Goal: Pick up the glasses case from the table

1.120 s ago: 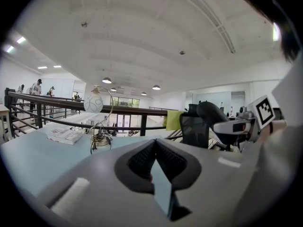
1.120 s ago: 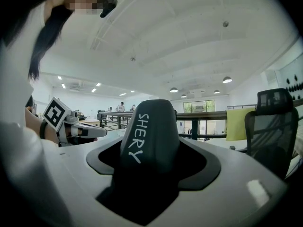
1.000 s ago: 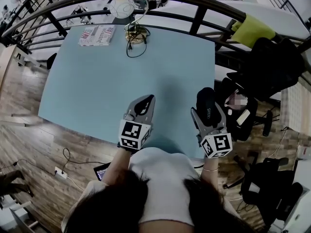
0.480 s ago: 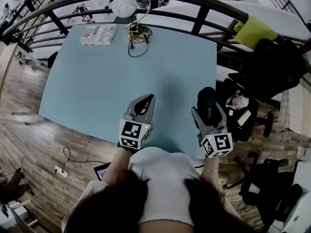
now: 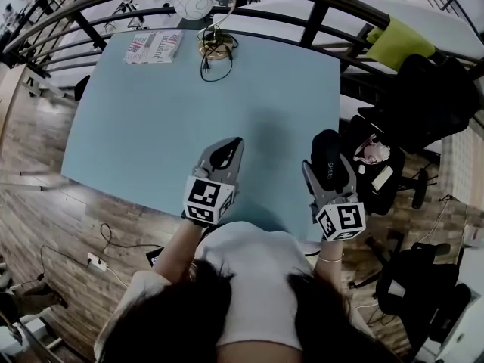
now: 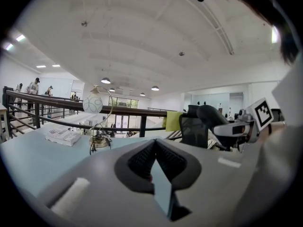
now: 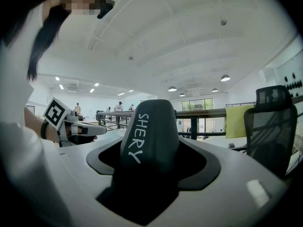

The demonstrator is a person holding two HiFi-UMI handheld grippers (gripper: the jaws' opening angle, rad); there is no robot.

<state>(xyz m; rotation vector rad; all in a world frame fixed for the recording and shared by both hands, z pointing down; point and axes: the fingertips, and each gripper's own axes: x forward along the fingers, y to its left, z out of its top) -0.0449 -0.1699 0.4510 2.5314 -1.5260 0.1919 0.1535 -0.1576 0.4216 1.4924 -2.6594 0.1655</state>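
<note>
The glasses case (image 5: 324, 151) is in the right gripper (image 5: 330, 177). It is a dark case with white letters on it. The jaws are closed on its two sides, and its far end sticks out past them. In the right gripper view the glasses case (image 7: 150, 136) fills the gap of the right gripper (image 7: 152, 148).

The case is at about 4 o'clock over the blue surface (image 5: 151, 119), near its edge. It looks like it is up in the air and not lying down. So the pick-up looks done, and little seems to be left.

The left gripper (image 5: 228, 152) is at about 6 o'clock. Its jaws are closed with nothing in them.

A lamp (image 5: 192, 1) stands at 12 o'clock and a booklet (image 5: 153, 47) lies at 11 o'clock, far from both grippers.
</note>
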